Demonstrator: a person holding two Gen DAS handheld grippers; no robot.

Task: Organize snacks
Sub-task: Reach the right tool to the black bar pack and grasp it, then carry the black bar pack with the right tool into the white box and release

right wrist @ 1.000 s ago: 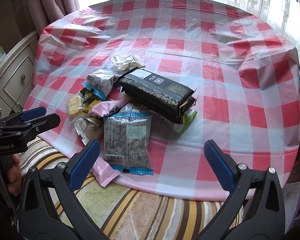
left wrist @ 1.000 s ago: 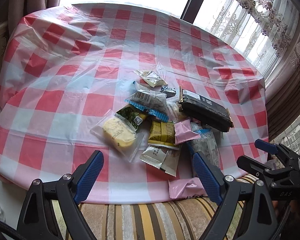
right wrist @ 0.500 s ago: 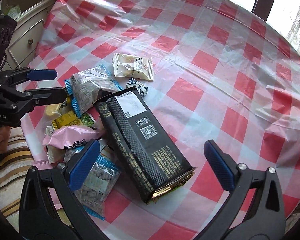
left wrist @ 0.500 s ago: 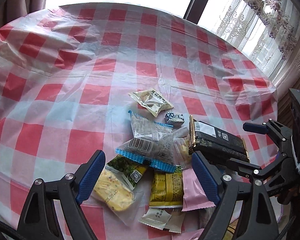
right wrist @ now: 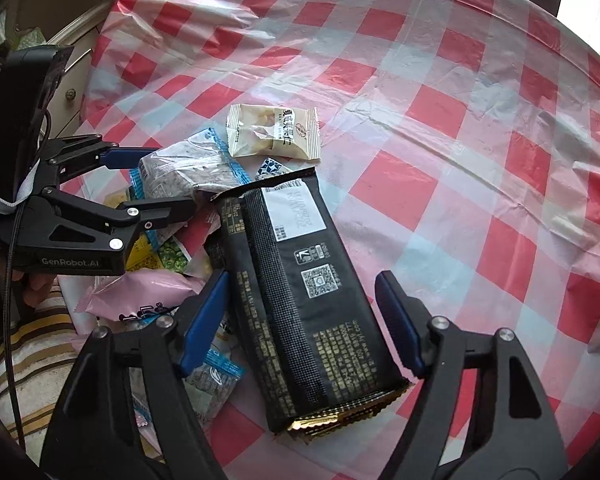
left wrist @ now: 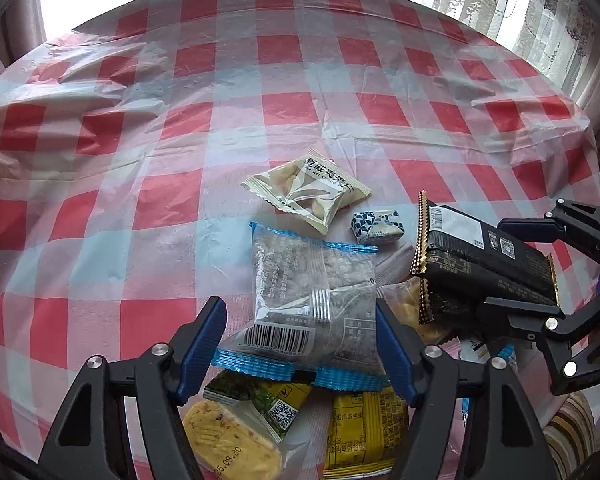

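Snacks piled at the near table edge. Black pack (right wrist: 300,288) lies between the right gripper (right wrist: 302,320) pads; jaws just closing, contact unclear, can't tell if gripped. Clear blue-edged bag (left wrist: 312,292) sits between the left gripper (left wrist: 300,344) pads, also just closing, grip unclear. Cream packet (left wrist: 306,190) lies apart, further in on the checked cloth (left wrist: 140,120).

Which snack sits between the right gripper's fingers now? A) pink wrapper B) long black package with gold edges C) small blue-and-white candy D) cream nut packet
B: in the right wrist view the long black package lies between the blue fingers of the right gripper; whether they press on it is unclear.
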